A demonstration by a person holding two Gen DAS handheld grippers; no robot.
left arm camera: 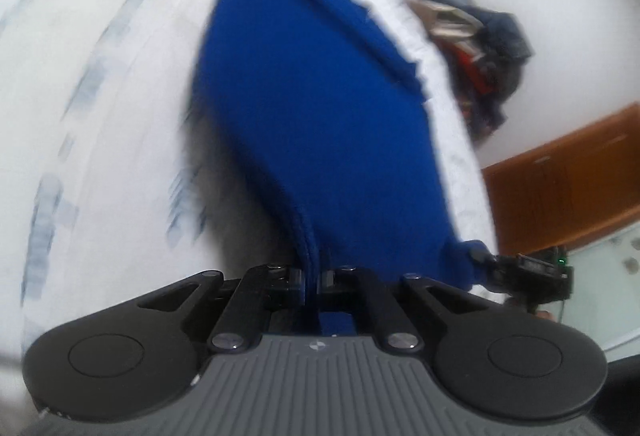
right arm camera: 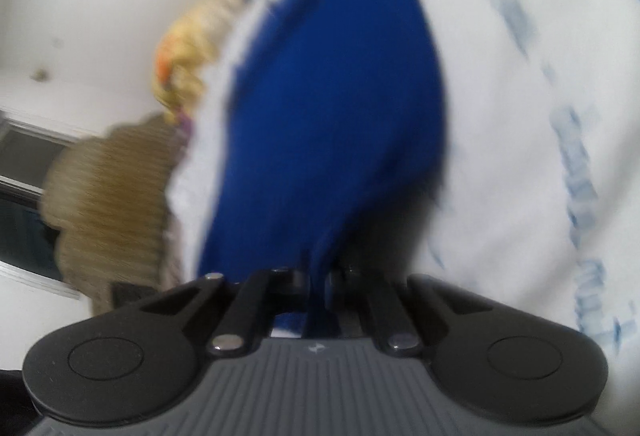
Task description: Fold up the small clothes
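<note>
Bright, even daylight in both views, no glare. Heavy motion smear on the patterned white sheet (left arm camera: 100, 96) and the blue garment (left arm camera: 312, 124), worse in the right wrist view. Fisheye bends the edges. A soft grey shadow sits under the cloth's lifted edge.

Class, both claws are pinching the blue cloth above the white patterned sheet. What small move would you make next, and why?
Probably carry the held edge forward over the rest of the blue cloth and lay it down. The left claw and right claw each clamp an edge, and the cloth stretches away from them along the white sheet, so a fold looks under way.
</note>
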